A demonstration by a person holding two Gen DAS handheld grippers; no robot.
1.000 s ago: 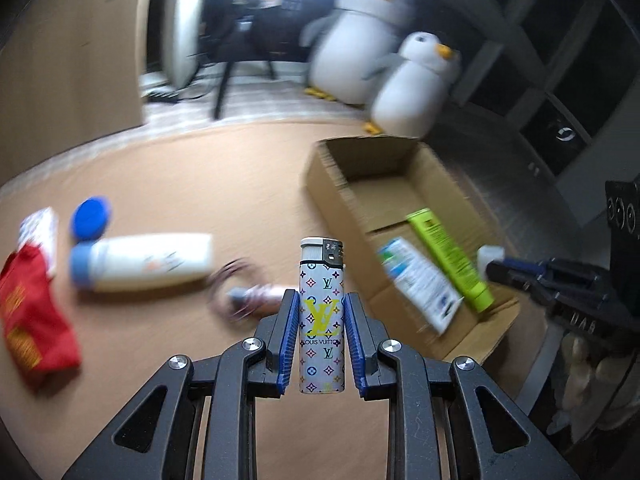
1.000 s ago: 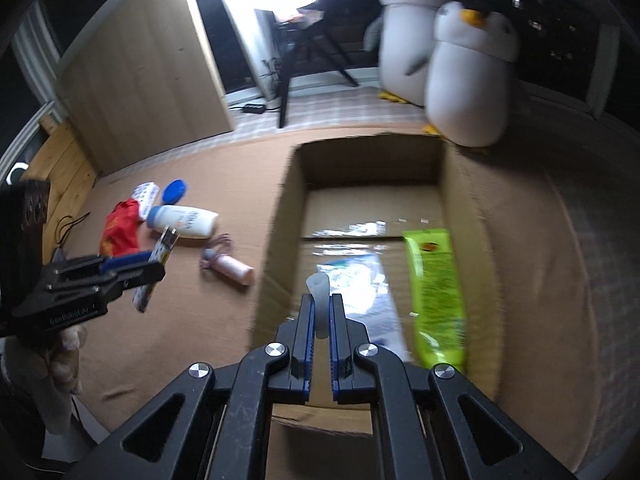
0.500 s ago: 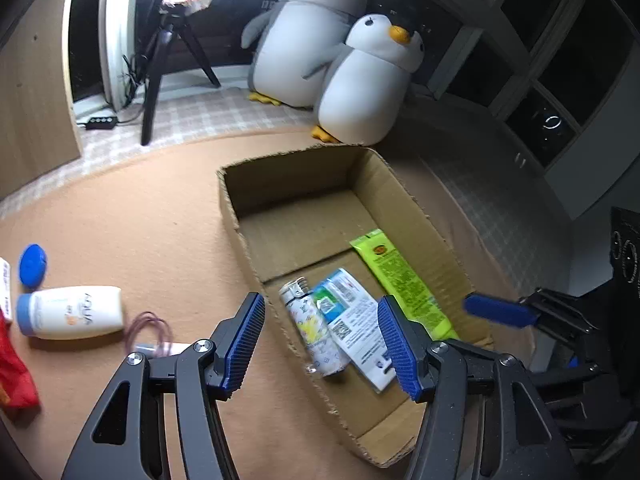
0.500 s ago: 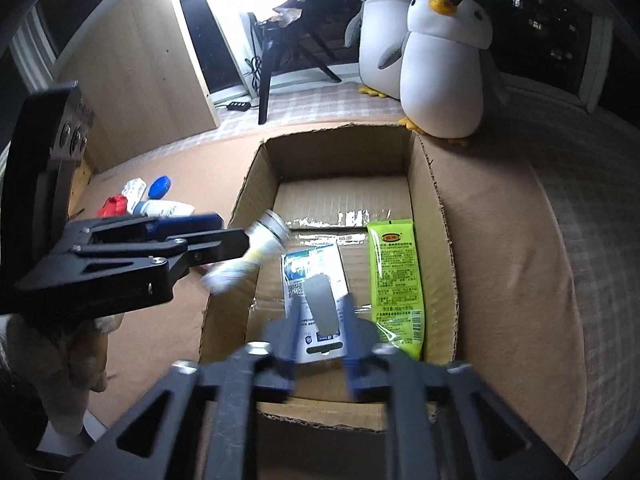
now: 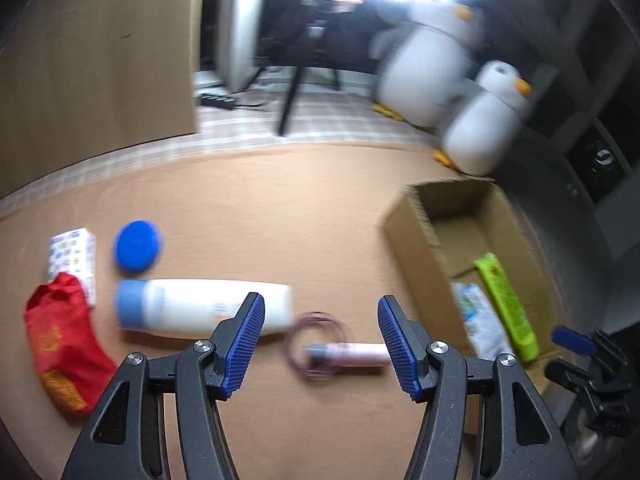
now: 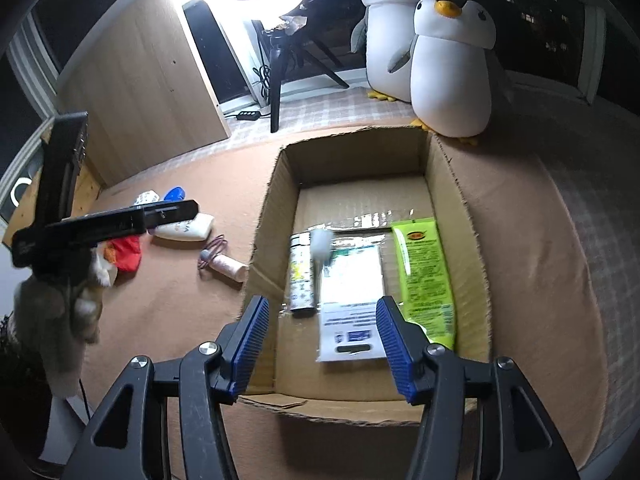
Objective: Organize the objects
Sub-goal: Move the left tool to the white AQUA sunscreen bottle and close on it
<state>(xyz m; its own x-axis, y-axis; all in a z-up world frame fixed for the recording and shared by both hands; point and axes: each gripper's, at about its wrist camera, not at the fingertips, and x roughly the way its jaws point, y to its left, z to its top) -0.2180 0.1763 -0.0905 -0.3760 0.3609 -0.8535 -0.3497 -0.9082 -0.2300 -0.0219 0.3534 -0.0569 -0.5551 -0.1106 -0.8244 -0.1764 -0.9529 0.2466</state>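
Already the cardboard box (image 6: 456,200) holds four items; beside it the bottle (image 5: 200,312), pink tube (image 5: 352,354) and red pouch (image 5: 60,344) remain. Both claws, left (image 5: 320,344) and right (image 6: 318,346), gape empty, the right's jaws having just been opening.

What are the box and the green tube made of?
Box: matte brown corrugated cardboard, with fluting showing along the torn rim. Green tube: probably soft plastic, glossy and printed, with a flat crimped end.
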